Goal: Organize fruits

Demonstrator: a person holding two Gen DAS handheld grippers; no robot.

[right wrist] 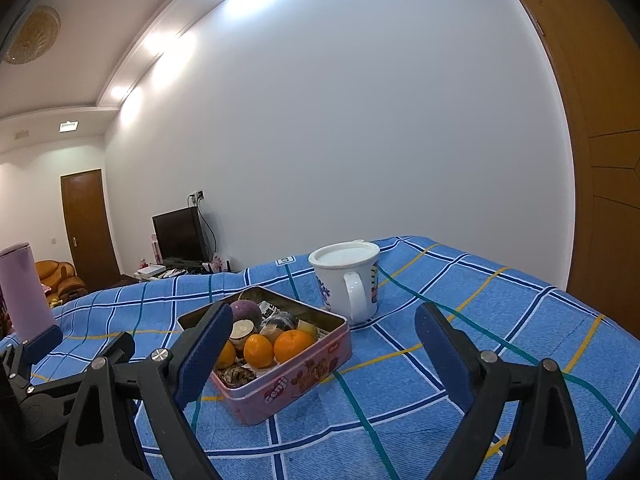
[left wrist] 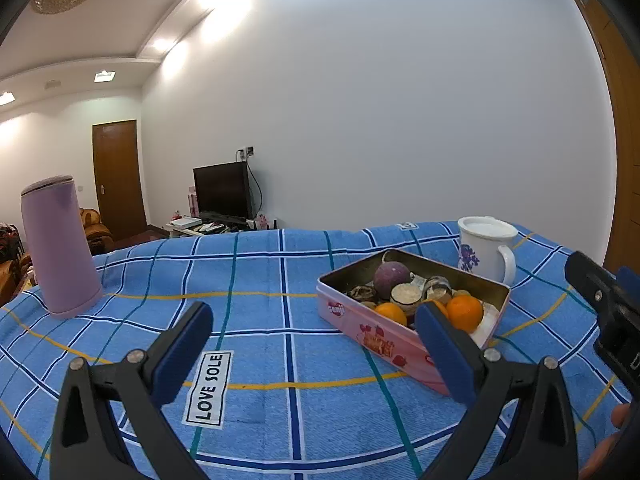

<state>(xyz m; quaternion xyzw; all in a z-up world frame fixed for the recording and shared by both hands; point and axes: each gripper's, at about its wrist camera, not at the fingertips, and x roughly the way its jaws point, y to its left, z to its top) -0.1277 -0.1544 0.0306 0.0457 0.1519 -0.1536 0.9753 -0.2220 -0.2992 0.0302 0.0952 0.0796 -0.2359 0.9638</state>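
A pink tin box (left wrist: 384,340) (right wrist: 296,384) stands on the blue checked cloth, holding oranges (left wrist: 464,312) (right wrist: 294,345), a purple round fruit (left wrist: 391,277) (right wrist: 245,311) and several brown and pale pieces. My left gripper (left wrist: 316,354) is open over the cloth with nothing between its fingers; its right finger overlaps the box's near end in the view. My right gripper (right wrist: 320,352) is also open and holds nothing, near the box's front right corner. The left gripper (right wrist: 40,344) shows at the left edge of the right wrist view.
A white lidded mug (left wrist: 486,248) (right wrist: 346,280) with blue flowers stands just behind the box. A tall lilac flask (left wrist: 58,248) (right wrist: 24,292) stands at the cloth's far left. A "LOVE SOLE" label (left wrist: 210,388) lies on the cloth. A television and door are far behind.
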